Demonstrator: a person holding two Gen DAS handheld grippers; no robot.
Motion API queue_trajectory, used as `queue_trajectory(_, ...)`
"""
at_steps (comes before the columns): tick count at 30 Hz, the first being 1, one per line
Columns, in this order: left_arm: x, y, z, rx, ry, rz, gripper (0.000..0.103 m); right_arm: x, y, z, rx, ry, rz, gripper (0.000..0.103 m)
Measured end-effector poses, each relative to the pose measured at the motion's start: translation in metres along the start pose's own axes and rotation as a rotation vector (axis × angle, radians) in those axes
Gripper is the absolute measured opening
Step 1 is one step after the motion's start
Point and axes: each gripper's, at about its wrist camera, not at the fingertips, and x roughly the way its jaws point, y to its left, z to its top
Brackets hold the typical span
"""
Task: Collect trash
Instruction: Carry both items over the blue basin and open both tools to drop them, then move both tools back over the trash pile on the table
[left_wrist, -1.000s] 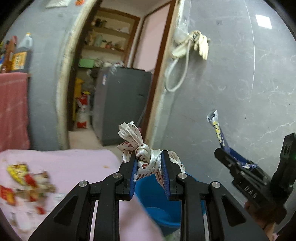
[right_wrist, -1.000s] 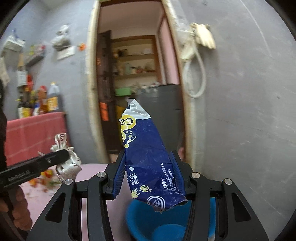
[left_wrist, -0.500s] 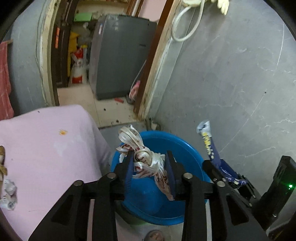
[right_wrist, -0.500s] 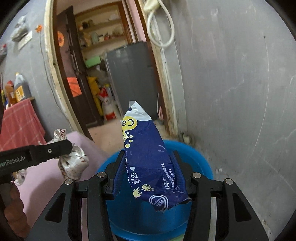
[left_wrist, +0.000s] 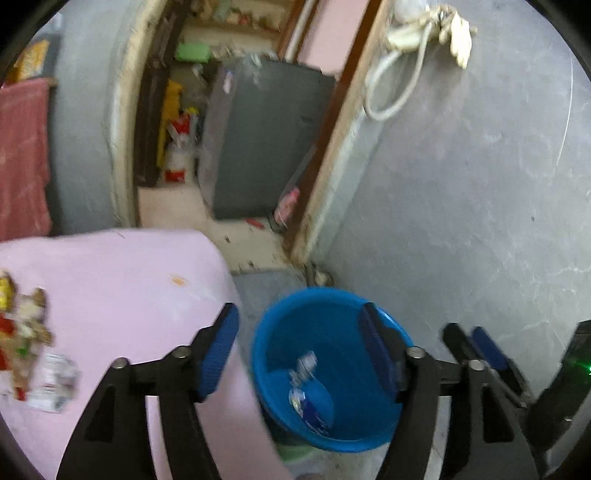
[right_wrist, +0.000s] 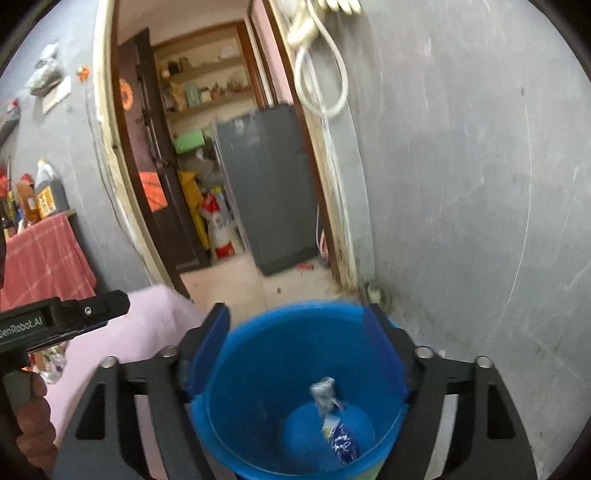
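A blue bucket (left_wrist: 280, 354) stands on the floor beside the pink-covered table (left_wrist: 110, 280); it also shows in the right wrist view (right_wrist: 258, 369). Inside it lie a blue snack packet (left_wrist: 314, 413) and a silvery crumpled wrapper (left_wrist: 304, 363), also seen from the right wrist as the packet (right_wrist: 341, 441) and the wrapper (right_wrist: 323, 393). My left gripper (left_wrist: 297, 349) is open and empty above the bucket's rim. My right gripper (right_wrist: 295, 349) is open and empty above the bucket, and shows at the right of the left wrist view (left_wrist: 476, 343).
More wrappers (left_wrist: 26, 332) lie on the pink table at the left. A grey wall (left_wrist: 461, 184) is close on the right. A doorway behind leads to a grey fridge (left_wrist: 258, 140). A red cloth (right_wrist: 40, 258) hangs at far left.
Both grippers opened and let go of their trash: the crumpled wrapper and the blue packet dropped into the bucket. Both views tilted up slightly.
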Motion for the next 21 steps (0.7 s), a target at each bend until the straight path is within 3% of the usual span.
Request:
queue_trajectory(1, -0.008, 0.003, 0.0, 0.002, -0.027, 0.008, 0.073, -0.006, 0.005, 0.003, -0.011, -0.025, 0.006, 0.087)
queue_trajectory(3, -0.029, 0.012, 0.002, 0.01, -0.085, 0.039, 0.092, -0.021, 0.018, 0.009, -0.042, -0.082, 0.029, 0.096)
queue_trajectory(4, -0.038, 0.016, 0.003, 0.013, -0.111, 0.058, 0.095, -0.026, 0.024, 0.011, -0.054, -0.103, 0.038, 0.103)
queue_trajectory(5, -0.052, 0.022, 0.003, 0.016, -0.15, 0.084, 0.098, -0.035, 0.034, 0.013, -0.072, -0.138, 0.05, 0.103)
queue_trajectory(14, -0.136, 0.074, -0.009, 0.031, -0.334, 0.198, 0.102, -0.07, 0.102, 0.018, -0.105, -0.249, 0.194, 0.103)
queue_trajectory(21, -0.185, 0.112, -0.026, 0.009, -0.374, 0.285, 0.102, -0.084, 0.156, 0.003, -0.131, -0.275, 0.311, 0.103)
